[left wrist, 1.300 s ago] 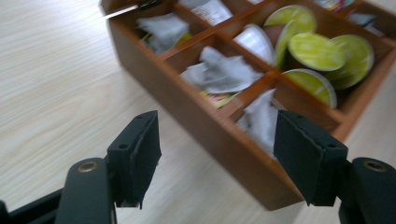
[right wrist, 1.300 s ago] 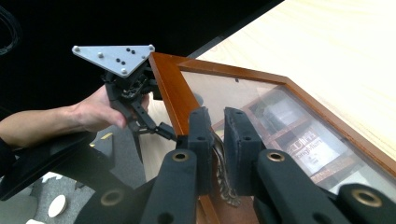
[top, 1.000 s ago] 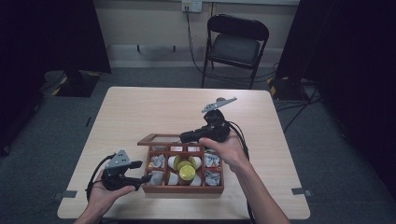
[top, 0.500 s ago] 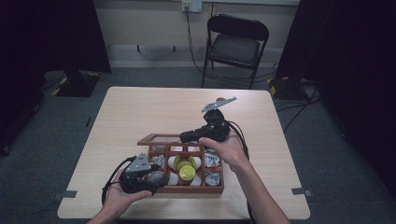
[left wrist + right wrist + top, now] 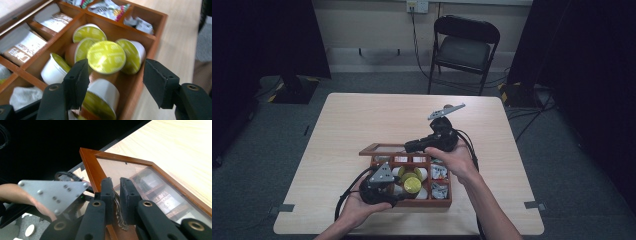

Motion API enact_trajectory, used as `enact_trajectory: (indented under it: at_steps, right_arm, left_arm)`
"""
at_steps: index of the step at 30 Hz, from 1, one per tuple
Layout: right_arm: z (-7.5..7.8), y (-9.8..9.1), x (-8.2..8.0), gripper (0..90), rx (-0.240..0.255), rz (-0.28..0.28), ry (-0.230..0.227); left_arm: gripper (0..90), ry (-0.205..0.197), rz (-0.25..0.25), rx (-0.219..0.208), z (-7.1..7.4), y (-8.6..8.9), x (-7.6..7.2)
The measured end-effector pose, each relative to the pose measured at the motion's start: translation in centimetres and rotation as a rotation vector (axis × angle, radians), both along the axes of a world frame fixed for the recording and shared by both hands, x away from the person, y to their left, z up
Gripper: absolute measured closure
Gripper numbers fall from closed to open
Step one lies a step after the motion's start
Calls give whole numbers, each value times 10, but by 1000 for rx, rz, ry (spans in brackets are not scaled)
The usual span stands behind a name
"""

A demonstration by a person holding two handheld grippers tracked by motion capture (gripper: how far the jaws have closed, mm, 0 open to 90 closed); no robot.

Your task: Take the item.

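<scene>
Left gripper (image 5: 115,82) over wooden box (image 5: 147,32), jaws just closing, still parted, gripping nothing. Yellow-lidded capsule (image 5: 106,57) between them, untouched. Right gripper (image 5: 116,195) clenched on ornate metal clasp (image 5: 120,218) of glass lid (image 5: 130,172), lid raised.

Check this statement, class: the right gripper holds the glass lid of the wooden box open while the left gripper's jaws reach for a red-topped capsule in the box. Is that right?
One detail is wrong: the capsule between the left gripper's jaws has a yellow-green top, not red, as the left gripper view shows. The rest stands: the right gripper holds the glass lid of the wooden box open.
</scene>
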State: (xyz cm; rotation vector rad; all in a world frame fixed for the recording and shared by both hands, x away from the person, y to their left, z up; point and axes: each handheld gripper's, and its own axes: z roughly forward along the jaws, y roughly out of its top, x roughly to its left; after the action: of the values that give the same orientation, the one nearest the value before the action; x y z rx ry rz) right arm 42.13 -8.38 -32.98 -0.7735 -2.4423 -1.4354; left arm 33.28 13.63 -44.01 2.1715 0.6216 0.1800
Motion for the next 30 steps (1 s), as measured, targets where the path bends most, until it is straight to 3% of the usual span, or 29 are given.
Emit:
enact_trajectory:
  at_steps: [3,8,9,11,16,17,20,26,28,30]
  right_arm:
    - [0,0,0,817,0,0,0]
    - [0,0,0,816,1,0,0]
    - [0,0,0,817,2,1,2]
    - [0,0,0,816,1,0,2]
    - [1,0,1,817,1,0,1]
    - [1,0,1,816,1,0,0]
    - [1,0,1,817,1,0,0]
    - [1,0,1,817,1,1,1]
    - [1,1,0,817,-3,-1,-3]
    - [1,0,0,817,-1,0,-1]
  left_arm:
    - [387,-24,20,23,-1,-2,7]
    - [402,2,32,12,-5,-8,15]
    - [402,-8,-8,37,-6,-12,18]
    - [402,10,-9,43,-9,-17,18]
    - [402,8,-15,58,-12,-24,21]
    - [403,18,-13,80,-13,-27,23]
    - [402,43,-13,78,-15,-29,27]
    - [360,47,3,91,-15,-31,30]
    - [346,55,-25,133,-16,-34,31]
    - [345,50,-27,134,-16,-37,30]
